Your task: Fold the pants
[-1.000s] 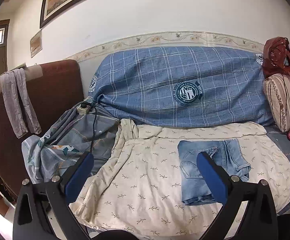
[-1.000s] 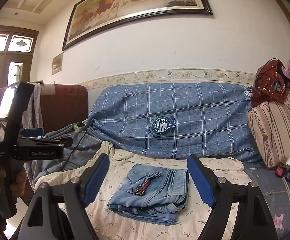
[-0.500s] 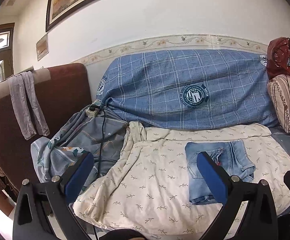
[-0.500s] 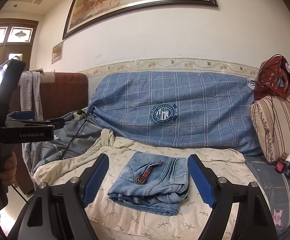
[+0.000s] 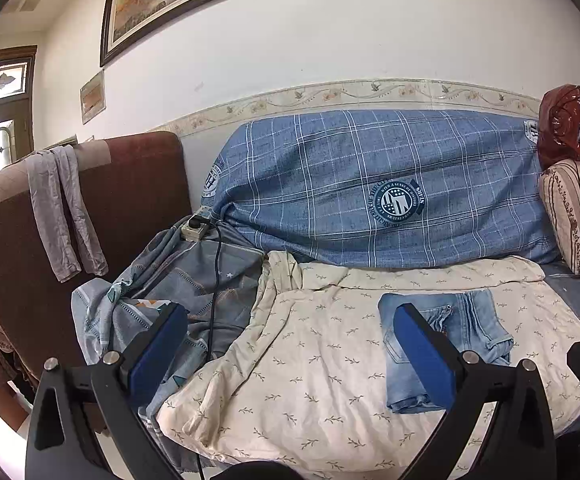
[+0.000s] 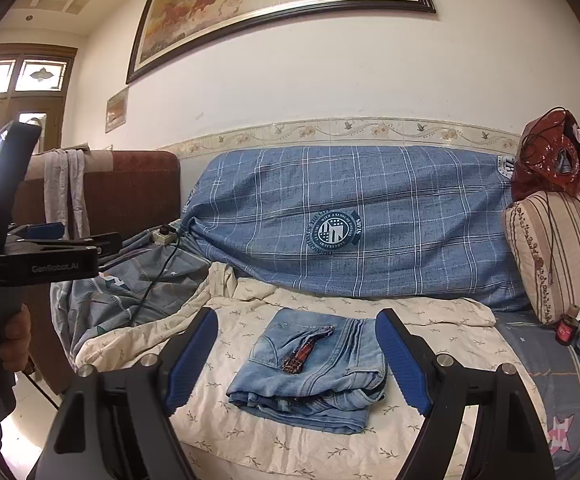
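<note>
Both tongs released, gripping nothing. Left gripper (image 5: 290, 348) spread wide, its 2 blue pads (image 5: 158, 350) far apart, held above the front edge of a cream sheet (image 5: 309, 360). Right gripper (image 6: 297, 360) likewise spread wide, blue pads (image 6: 192, 356) on either side of the view, clear of any cloth.

Pants (image 6: 313, 372) of light blue denim folded into a compact stack, flat on the cream sheet (image 6: 250, 432), straight ahead of the right gripper and framed between its 2 fingers without touching either. Back pocket facing up on the left half, a dark red patterned strip (image 6: 301, 354) lying across the top near the middle. Same pants (image 5: 461, 328) ahead and to the right of the left gripper, partly hidden behind its right pad.

Beyond the pants, a blue checked cover (image 6: 349, 220) over the sofa back, round emblem at its centre. Left of the left gripper, a crumpled grey-blue blanket (image 5: 162, 280) with a black cable (image 5: 216, 280) running over it from a small white socket box (image 5: 194, 230). Farther left, a brown armchair (image 5: 130, 200) with a grey garment (image 5: 62, 208) draped over its top. Far right of the right gripper, a striped cushion (image 6: 557, 248) and a dark red bag (image 6: 549, 156) on top of it.

Left gripper's black body (image 6: 50, 256) visible at the left edge of the right wrist view, held in a hand (image 6: 16, 336).
</note>
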### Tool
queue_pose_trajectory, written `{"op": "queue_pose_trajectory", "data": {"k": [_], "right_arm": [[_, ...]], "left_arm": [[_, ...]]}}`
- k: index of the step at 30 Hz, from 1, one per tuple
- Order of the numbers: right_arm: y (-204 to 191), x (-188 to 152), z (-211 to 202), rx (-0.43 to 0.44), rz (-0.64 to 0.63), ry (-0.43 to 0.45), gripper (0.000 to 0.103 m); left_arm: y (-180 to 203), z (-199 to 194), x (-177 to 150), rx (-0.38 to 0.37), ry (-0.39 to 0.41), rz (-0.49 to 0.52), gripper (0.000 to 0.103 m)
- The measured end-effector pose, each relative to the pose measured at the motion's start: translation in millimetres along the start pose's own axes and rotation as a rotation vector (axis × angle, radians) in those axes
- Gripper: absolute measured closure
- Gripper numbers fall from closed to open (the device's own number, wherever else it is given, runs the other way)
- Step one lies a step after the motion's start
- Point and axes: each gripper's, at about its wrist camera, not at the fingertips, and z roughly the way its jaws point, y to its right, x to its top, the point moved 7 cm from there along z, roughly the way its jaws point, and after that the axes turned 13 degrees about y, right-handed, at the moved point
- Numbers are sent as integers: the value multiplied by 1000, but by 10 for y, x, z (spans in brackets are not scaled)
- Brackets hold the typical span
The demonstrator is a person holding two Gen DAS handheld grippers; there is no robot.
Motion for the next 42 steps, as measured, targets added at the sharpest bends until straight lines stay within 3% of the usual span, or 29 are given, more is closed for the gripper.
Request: {"op": "queue_pose_trajectory", "data": {"k": [24, 42], "right_arm": [[41, -169, 48, -13, 13, -38, 19], [14, -150, 51, -4, 25, -21, 19]], "left_arm": [[25, 146, -252, -13, -79, -15, 1], [5, 129, -224, -34, -48, -43, 0]]}}
